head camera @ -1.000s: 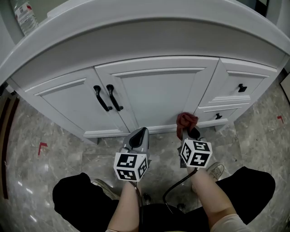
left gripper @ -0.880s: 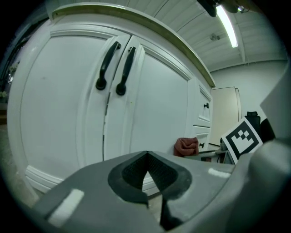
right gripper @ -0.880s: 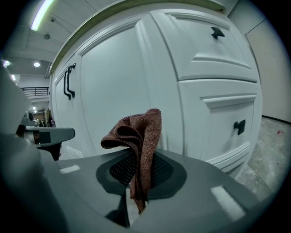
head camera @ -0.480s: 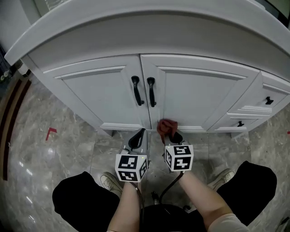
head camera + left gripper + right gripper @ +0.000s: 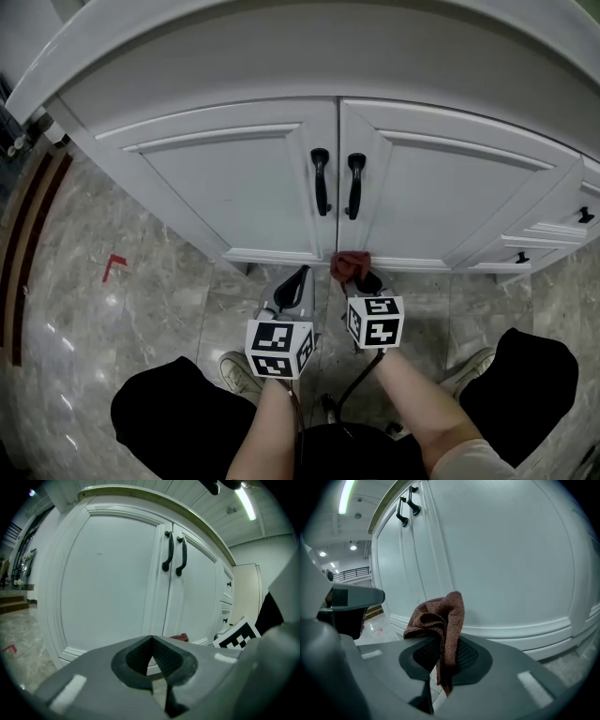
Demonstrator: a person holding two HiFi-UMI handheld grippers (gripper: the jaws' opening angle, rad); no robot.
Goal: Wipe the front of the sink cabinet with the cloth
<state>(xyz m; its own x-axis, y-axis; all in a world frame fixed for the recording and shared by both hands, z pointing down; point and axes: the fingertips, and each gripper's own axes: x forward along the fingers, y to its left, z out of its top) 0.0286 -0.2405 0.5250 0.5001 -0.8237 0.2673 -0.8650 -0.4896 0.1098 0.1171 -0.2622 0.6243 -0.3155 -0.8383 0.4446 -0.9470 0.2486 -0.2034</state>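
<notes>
The white sink cabinet (image 5: 244,178) fills the upper part of the head view, with two doors and two black handles (image 5: 322,182) at the centre seam. My right gripper (image 5: 361,277) is shut on a reddish-brown cloth (image 5: 349,265), which sits against the cabinet's bottom rail below the handles. In the right gripper view the cloth (image 5: 440,620) bunches up above the jaws, close to the door panel (image 5: 497,564). My left gripper (image 5: 292,287) is shut and empty, just left of the right one, pointing at the door base (image 5: 108,588).
Small drawers with black knobs (image 5: 585,215) sit at the cabinet's right. The floor is grey marble tile (image 5: 141,300) with a red mark (image 5: 114,266). The person's shoes (image 5: 242,371) and dark trouser legs are below the grippers. A black cable (image 5: 361,373) hangs from the right gripper.
The right gripper and cloth have slid left along the cabinet's bottom rail, from beneath the drawers to below the door handles. The left gripper stayed beside it, shut.
</notes>
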